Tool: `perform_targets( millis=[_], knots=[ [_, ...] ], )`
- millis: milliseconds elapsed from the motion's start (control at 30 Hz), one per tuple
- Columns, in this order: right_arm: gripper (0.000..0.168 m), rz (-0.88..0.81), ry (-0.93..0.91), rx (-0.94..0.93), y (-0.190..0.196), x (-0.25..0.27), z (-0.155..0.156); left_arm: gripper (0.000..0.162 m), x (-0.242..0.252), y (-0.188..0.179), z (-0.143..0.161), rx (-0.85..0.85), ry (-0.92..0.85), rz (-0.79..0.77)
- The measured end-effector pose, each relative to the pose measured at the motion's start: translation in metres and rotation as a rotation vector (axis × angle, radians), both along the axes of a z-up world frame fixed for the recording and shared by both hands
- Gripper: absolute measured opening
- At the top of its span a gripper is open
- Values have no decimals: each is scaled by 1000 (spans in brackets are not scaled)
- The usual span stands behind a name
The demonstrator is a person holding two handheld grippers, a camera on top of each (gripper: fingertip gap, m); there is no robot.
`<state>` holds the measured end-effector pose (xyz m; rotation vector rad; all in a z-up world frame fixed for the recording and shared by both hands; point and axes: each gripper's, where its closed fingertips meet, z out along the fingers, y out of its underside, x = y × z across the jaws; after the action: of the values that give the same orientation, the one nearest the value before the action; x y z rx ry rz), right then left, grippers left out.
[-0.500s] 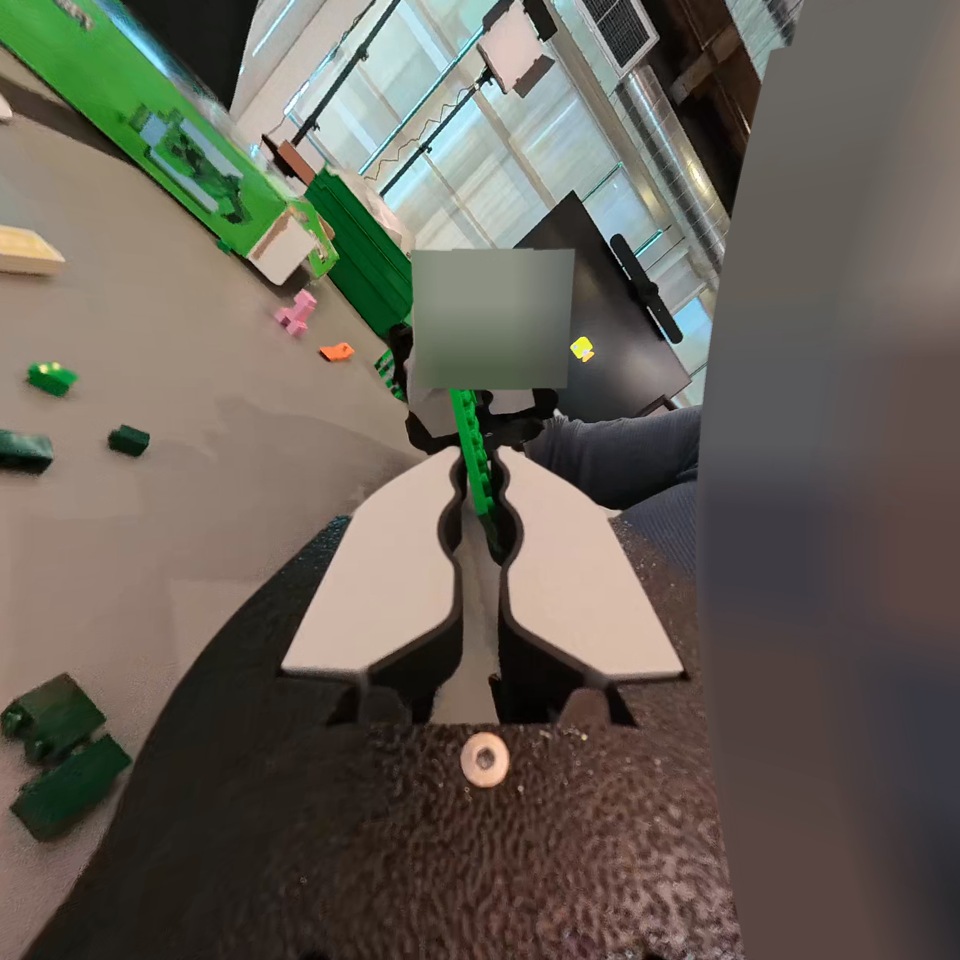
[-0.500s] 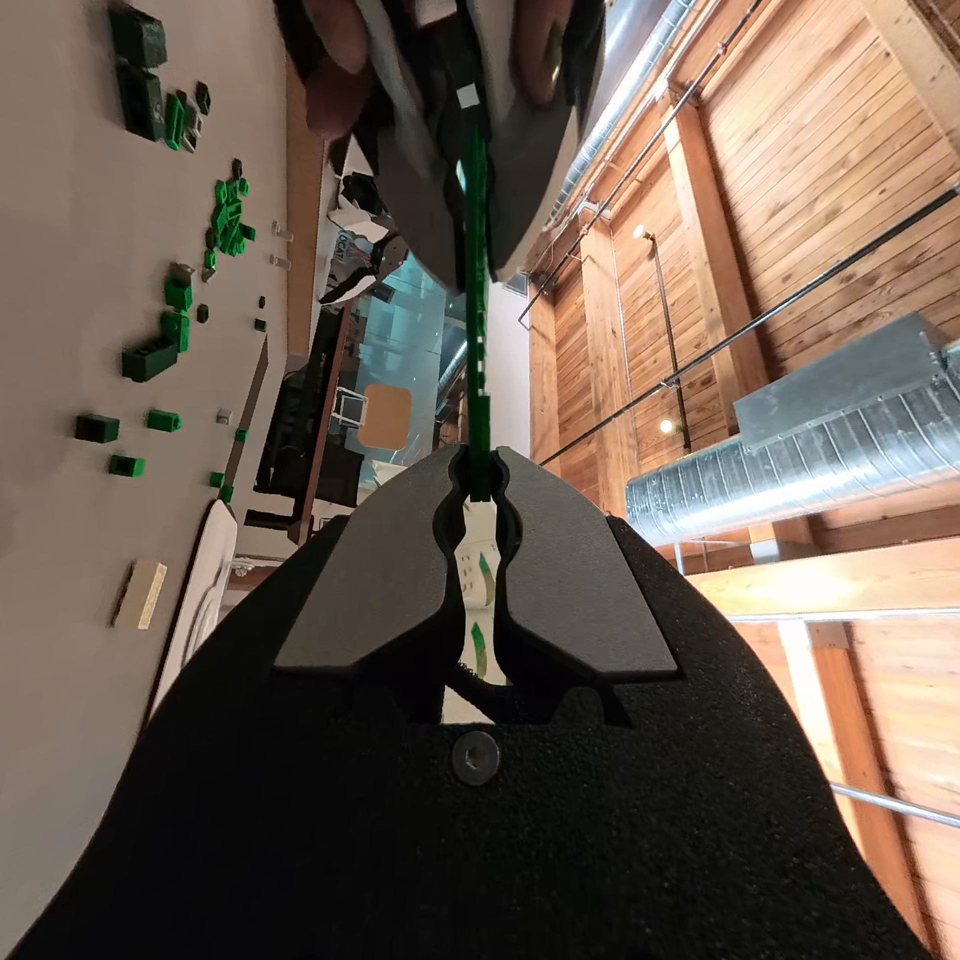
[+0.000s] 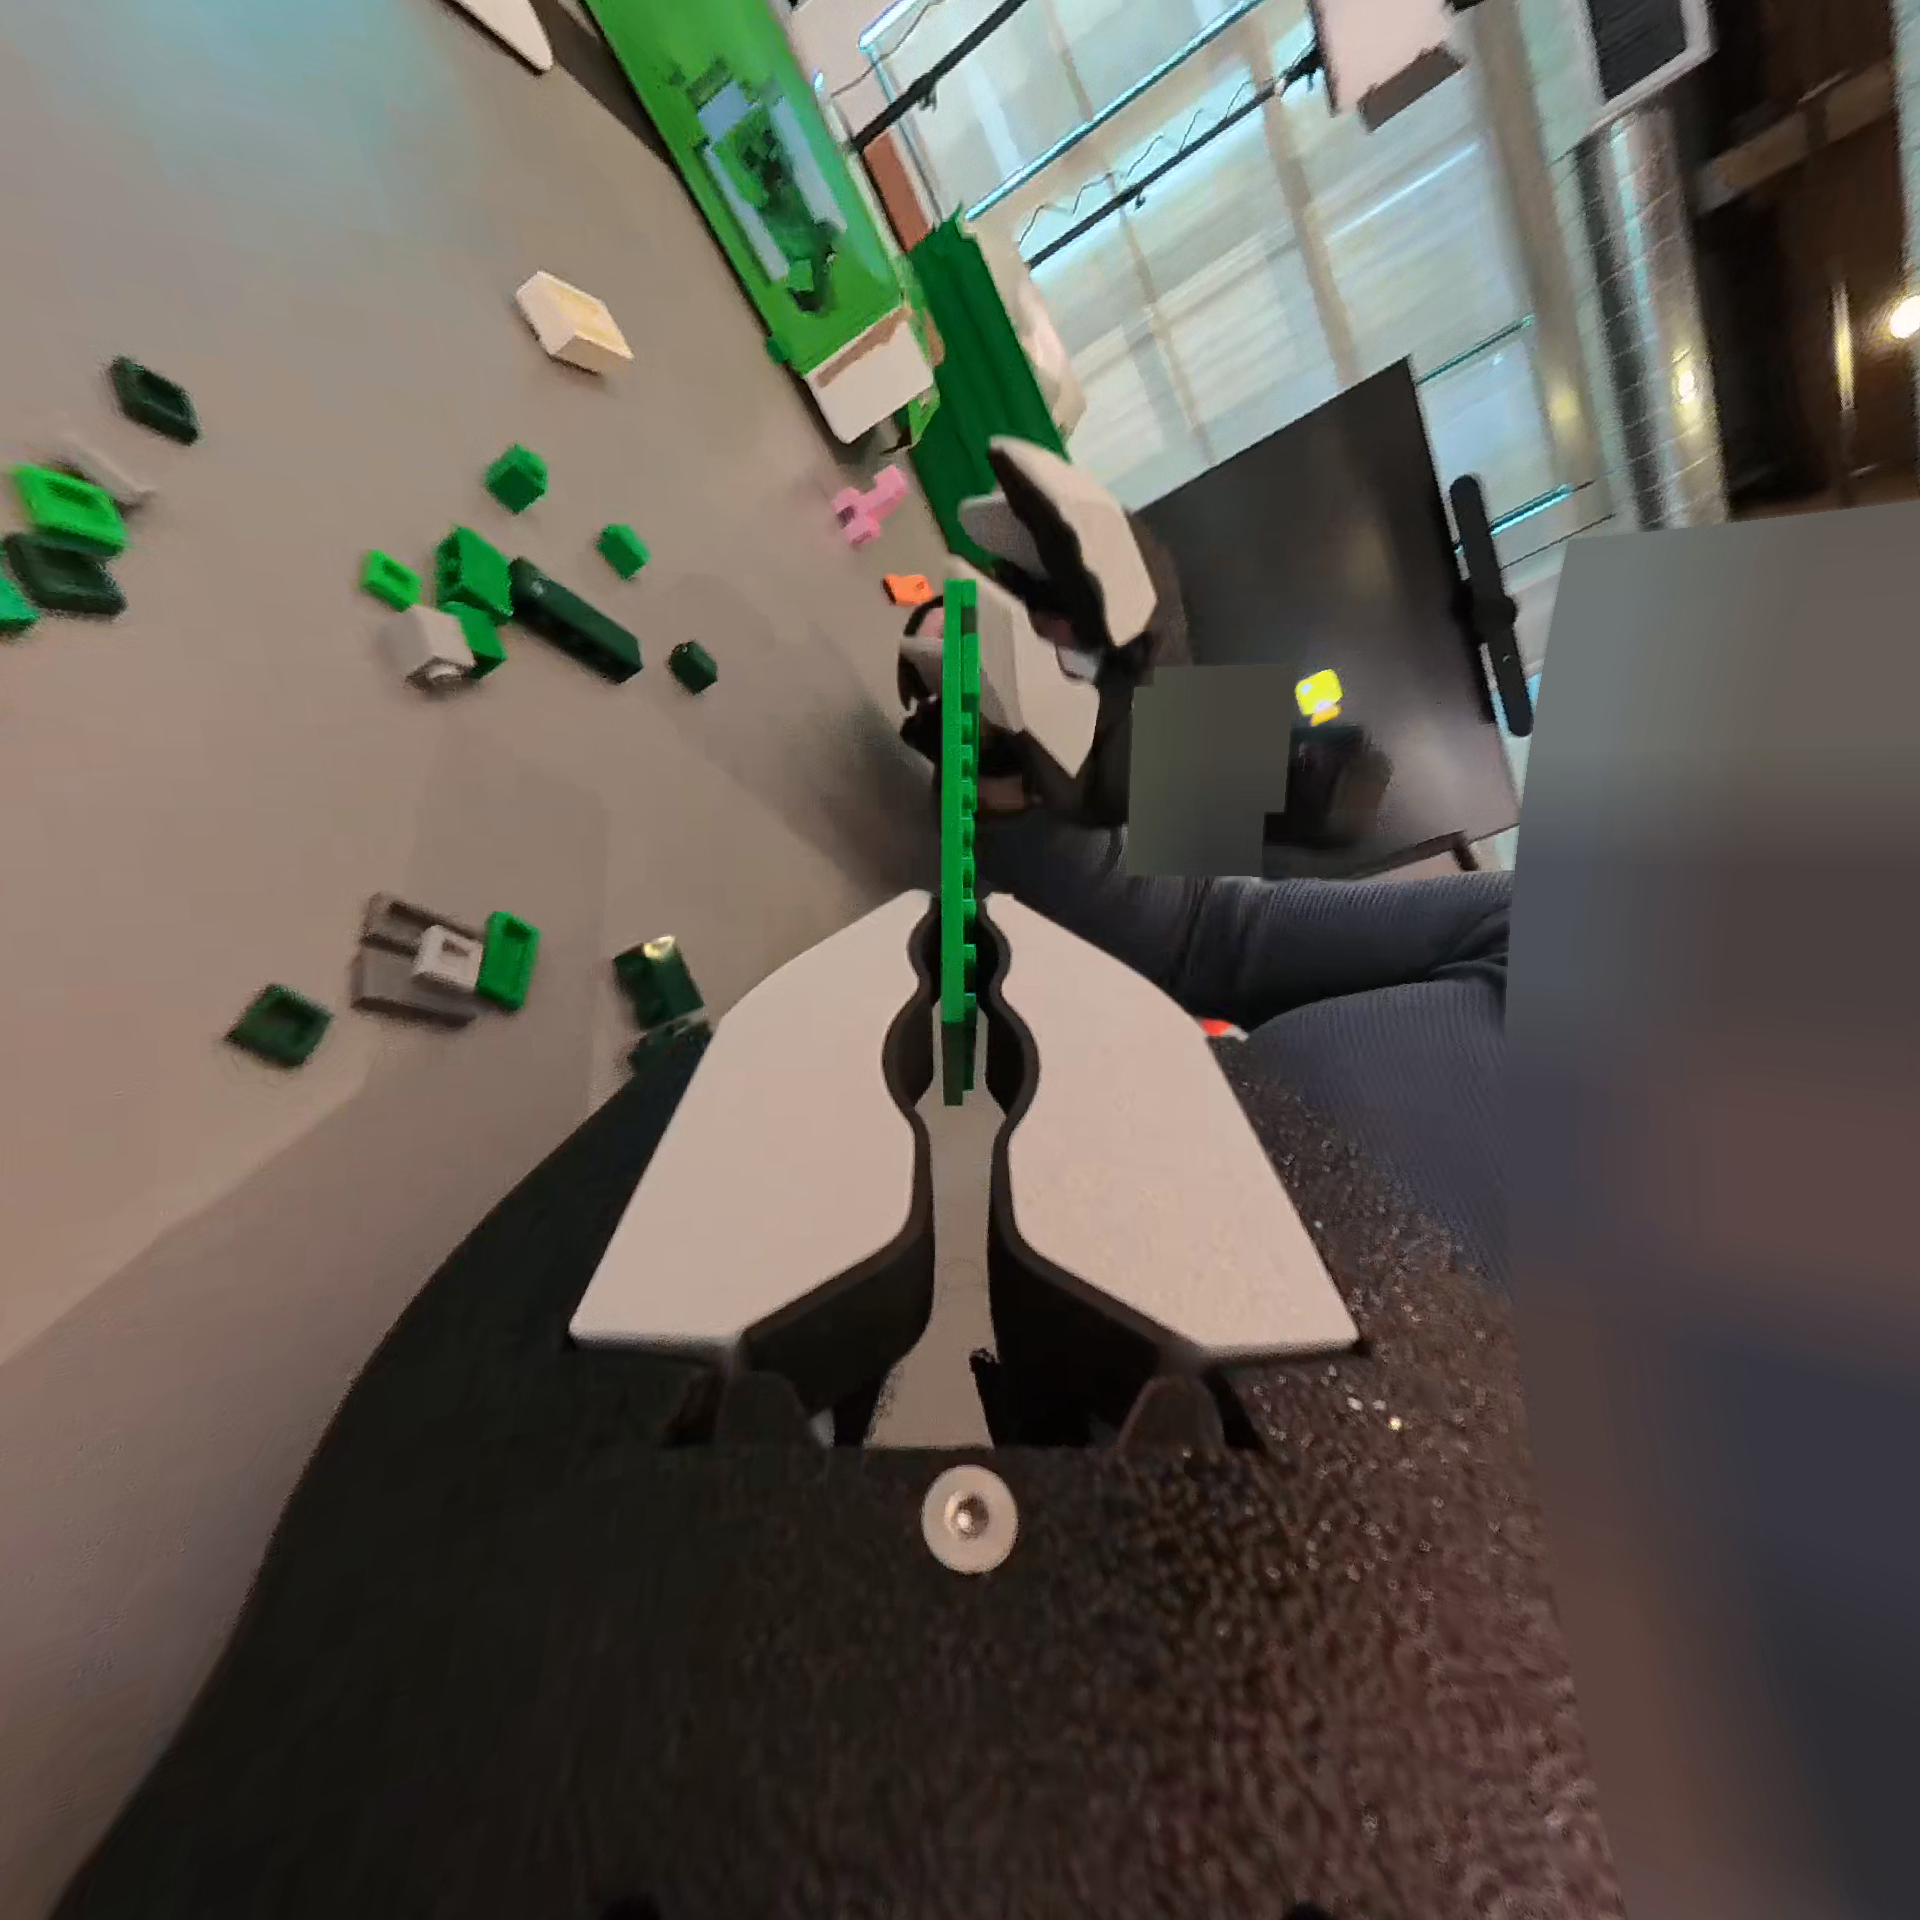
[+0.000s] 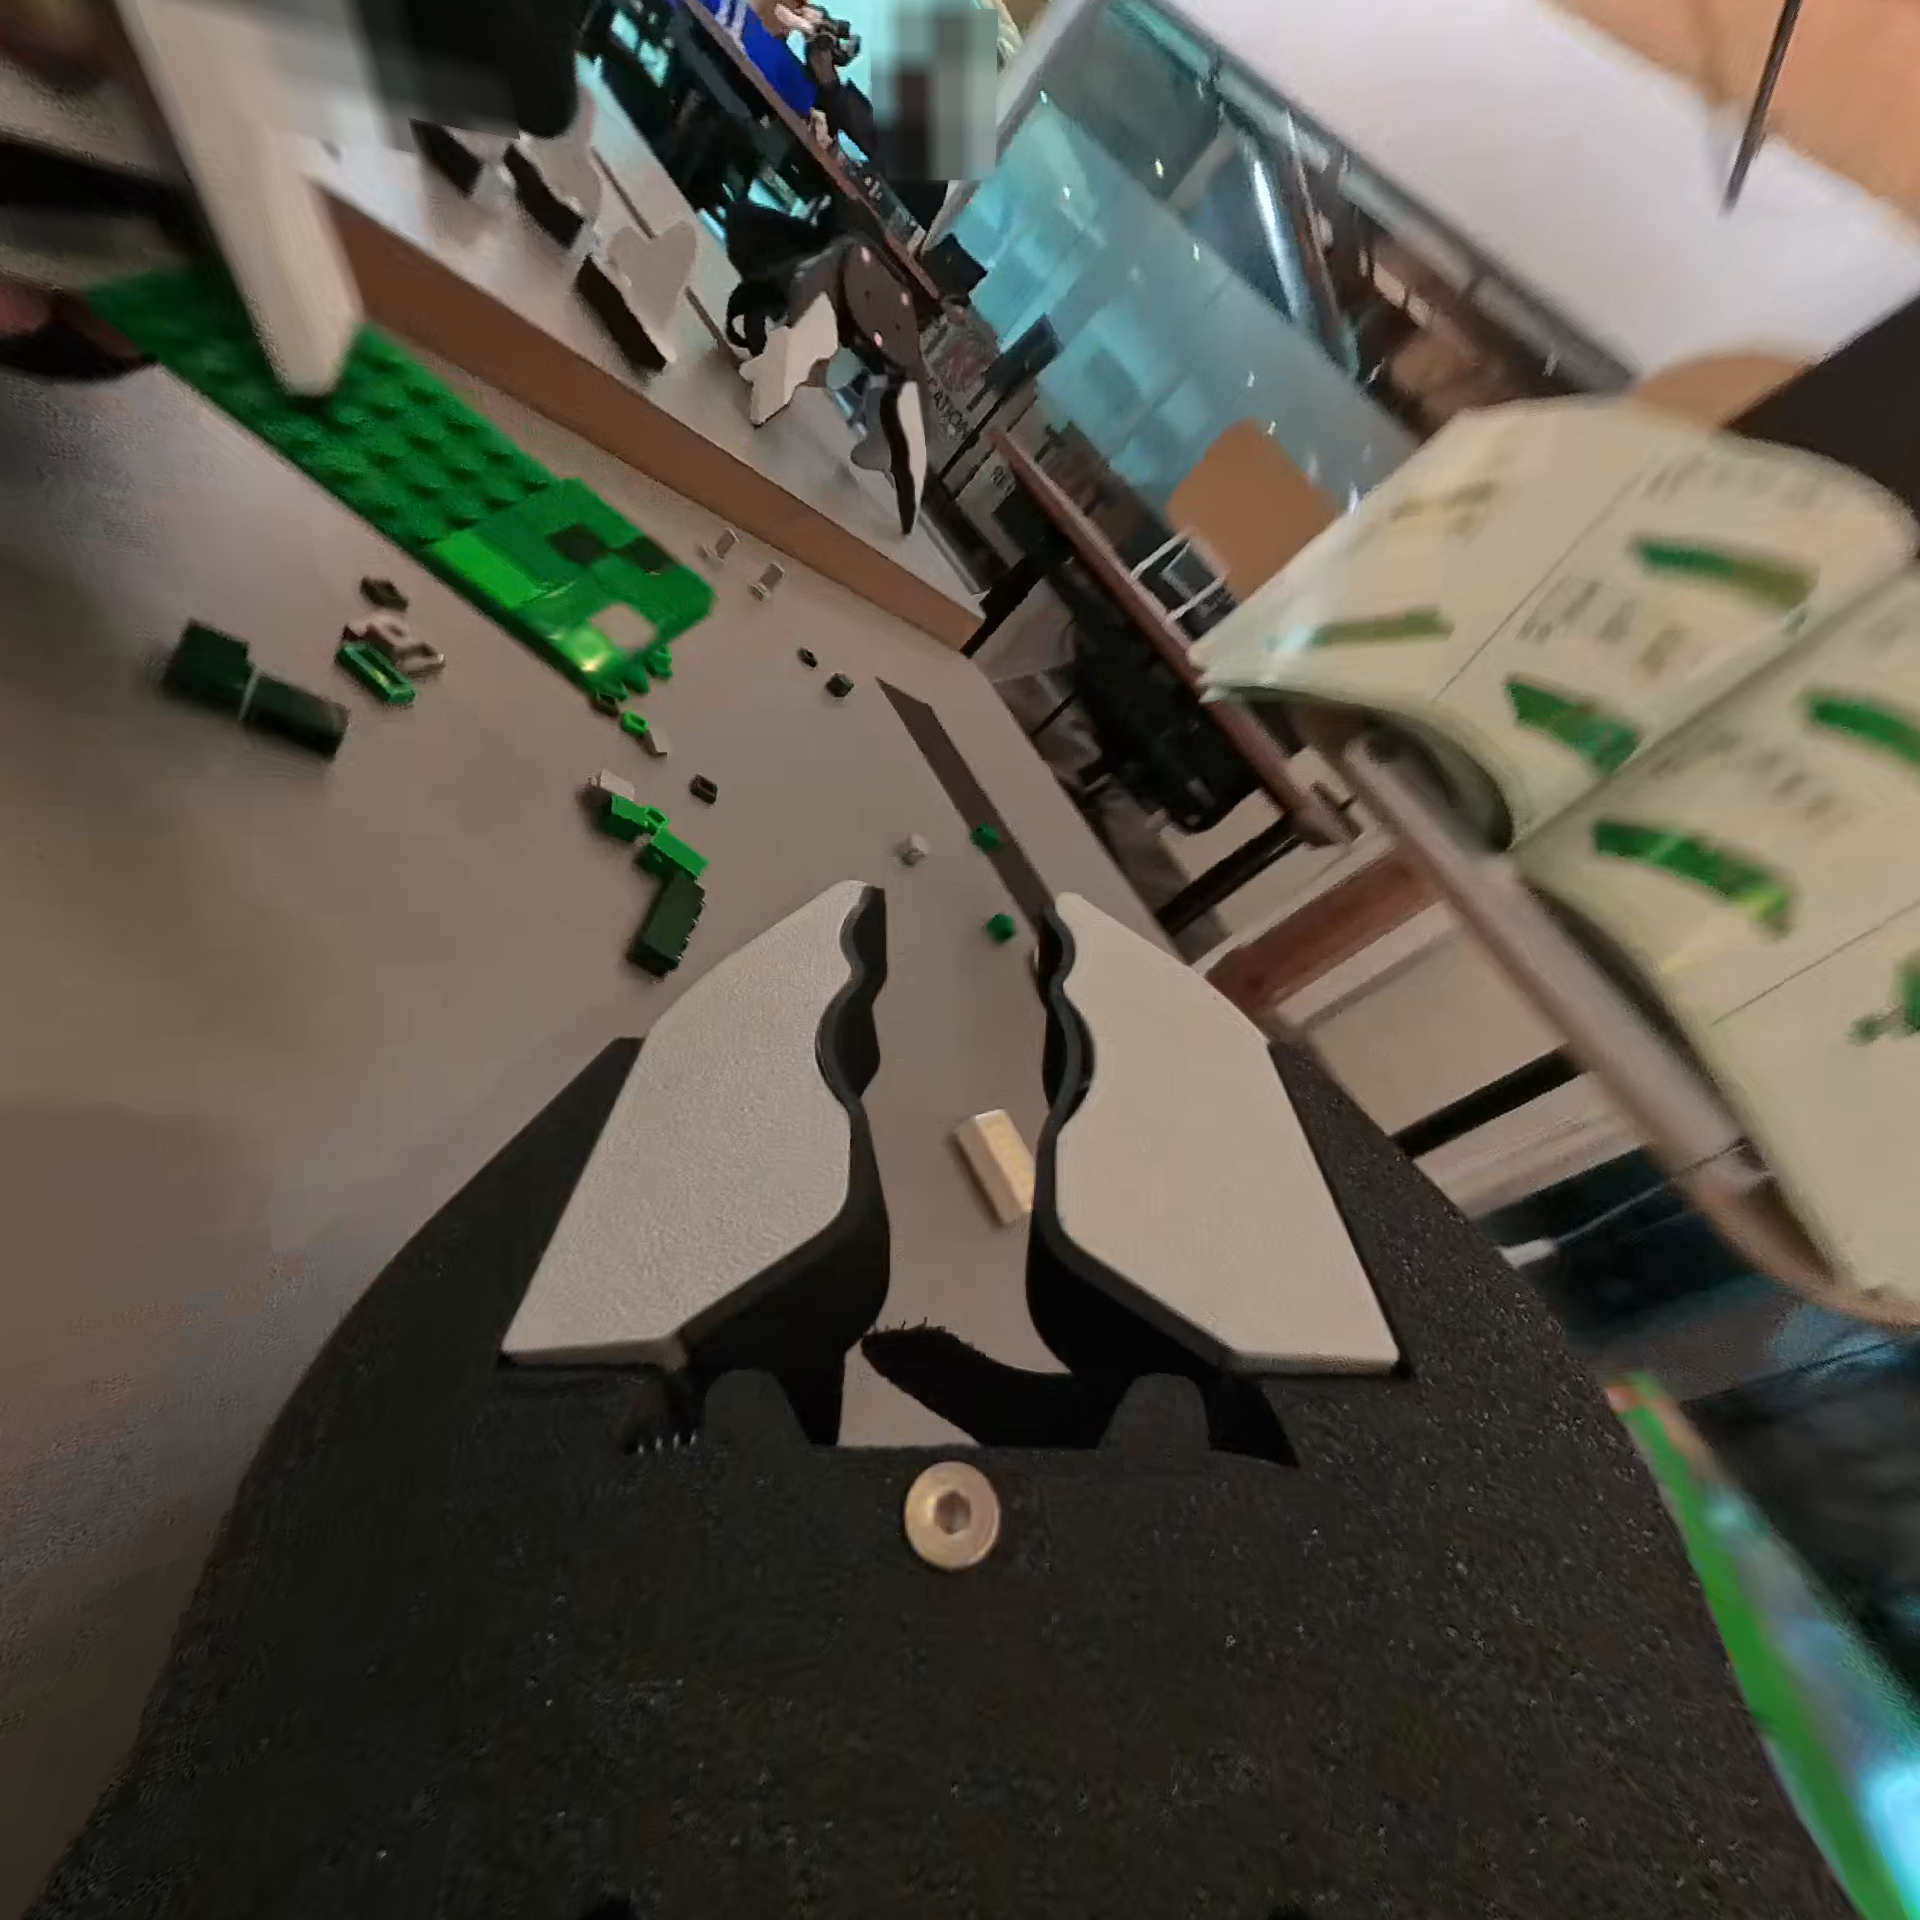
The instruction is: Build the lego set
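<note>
I see the grey tabletop (image 3: 260,1195) tilted steeply in both wrist views, filling the 9 o'clock side. On it, in my right wrist view, the broad flat green studded baseplate (image 4: 416,468) stretches from 10 o'clock toward the middle, its near end covered with glossy light and dark green tiles. The open cream instruction booklet (image 4: 1662,779) with green diagrams hangs blurred at 3 o'clock.

My left gripper (image 3: 958,914) has its pale grey fingers (image 3: 790,1122) nearly together, pinched on that baseplate, which here shows edge-on as a thin green strip (image 3: 958,810) rising straight toward 12 o'clock from between the tips; its lower end sits inside the wavy slot between them. The gripper is rolled so the table runs up the left side of the view. Beyond the strip, at 12 o'clock, I see my other gripper's pale fingers, apart from the plate.

My right gripper (image 4: 966,914) stands parted, a clear gap between the fingers (image 4: 727,1122), holding nothing. It points down across the table toward the loose pieces. Through the gap I see a small cream rectangular block (image 4: 994,1164) lying on the table, close to the right finger's inner edge.

Loose dark and bright green bricks (image 4: 665,894) lie scattered at 10 and 11 o'clock of the tips, with a dark green long brick (image 4: 255,691) farther off at 9 o'clock.
</note>
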<state>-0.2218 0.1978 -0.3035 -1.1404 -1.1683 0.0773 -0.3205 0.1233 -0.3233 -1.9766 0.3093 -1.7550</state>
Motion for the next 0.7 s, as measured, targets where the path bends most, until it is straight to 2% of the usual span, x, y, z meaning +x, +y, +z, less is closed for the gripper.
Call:
perform_targets(
  millis=[100,267,400,700],
  knots=[
    [25,12,43,-151,8,-5,-10,4,-8,-8,-4,14,51,-44],
    [23,21,102,-204,10,0,-13,4,-15,-15,-11,8,96,-81],
    [20,14,145,-180,11,2,-8,4,-18,-14,-16,-25,77,-77],
    [16,27,90,-100,5,-2,-10,4,-20,-9,-20,-49,37,-60]
  ],
)
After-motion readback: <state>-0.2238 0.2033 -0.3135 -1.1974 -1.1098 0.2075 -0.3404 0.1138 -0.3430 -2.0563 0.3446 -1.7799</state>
